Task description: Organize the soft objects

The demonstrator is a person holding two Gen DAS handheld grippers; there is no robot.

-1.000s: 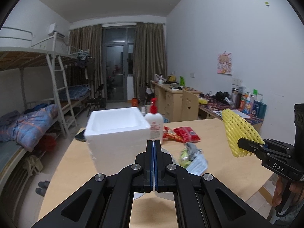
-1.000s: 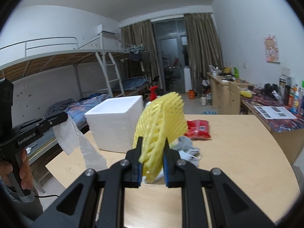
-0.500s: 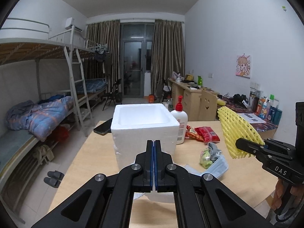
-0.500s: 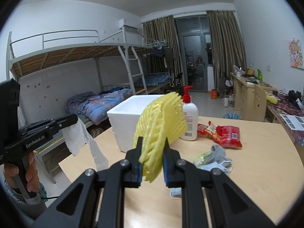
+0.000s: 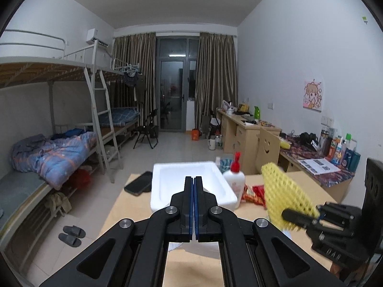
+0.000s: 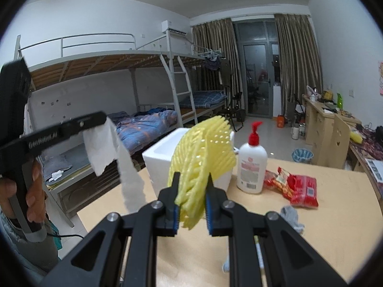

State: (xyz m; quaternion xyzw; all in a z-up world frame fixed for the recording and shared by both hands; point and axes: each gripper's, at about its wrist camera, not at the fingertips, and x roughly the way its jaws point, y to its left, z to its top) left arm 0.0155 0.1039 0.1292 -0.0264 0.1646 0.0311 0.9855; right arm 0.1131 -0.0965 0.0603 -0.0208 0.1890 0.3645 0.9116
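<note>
My right gripper (image 6: 191, 212) is shut on a yellow foam fruit net (image 6: 203, 153) and holds it in the air above the table; the net also shows at the right of the left wrist view (image 5: 284, 201). My left gripper (image 5: 194, 205) is shut on a white tissue (image 6: 107, 153), which hangs from its fingertips at the left of the right wrist view; in its own view the tissue is hidden. A white foam box (image 5: 191, 189) stands open on the wooden table (image 6: 335, 215), just beyond both grippers. A grey sock (image 6: 290, 217) lies on the table to the right.
A white pump bottle with a red top (image 6: 252, 165) stands right of the box. Red snack packets (image 6: 296, 186) lie beyond it. A black phone (image 5: 138, 186) lies left of the box. Bunk beds (image 5: 59, 143) line the left wall, desks (image 5: 244, 129) the right.
Both grippers have risen and moved toward the foam box; I now look down into it. The net and the tissue stay held.
</note>
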